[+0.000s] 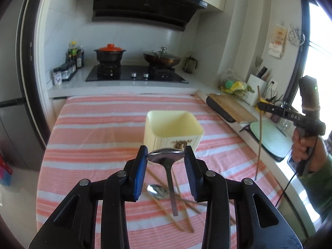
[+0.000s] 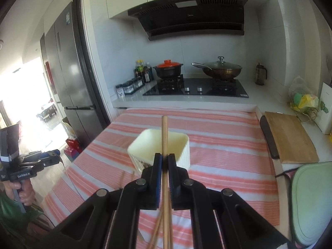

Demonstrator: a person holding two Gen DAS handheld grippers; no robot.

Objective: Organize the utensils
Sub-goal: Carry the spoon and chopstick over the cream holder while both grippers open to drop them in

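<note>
A steel spoon (image 1: 167, 155) is clamped by its bowl between the blue fingers (image 1: 141, 172) of the left gripper (image 1: 166, 155), handle hanging down above the striped table (image 1: 93, 124). Only the left view shows what lies beneath it: a second spoon (image 1: 158, 191) and scattered chopsticks (image 1: 186, 205). A cream box (image 1: 173, 129) is seen at twelve o'clock from the spoon. At three o'clock in this view, the right gripper (image 1: 259, 105) is seen side-on, held in a hand (image 1: 300, 147).

In the right view, the right gripper's fingers (image 2: 158, 178) are pressed together on an upright chopstick (image 2: 165, 137), in front of the box. The left gripper (image 2: 53, 154) is visible at nine o'clock there.
</note>
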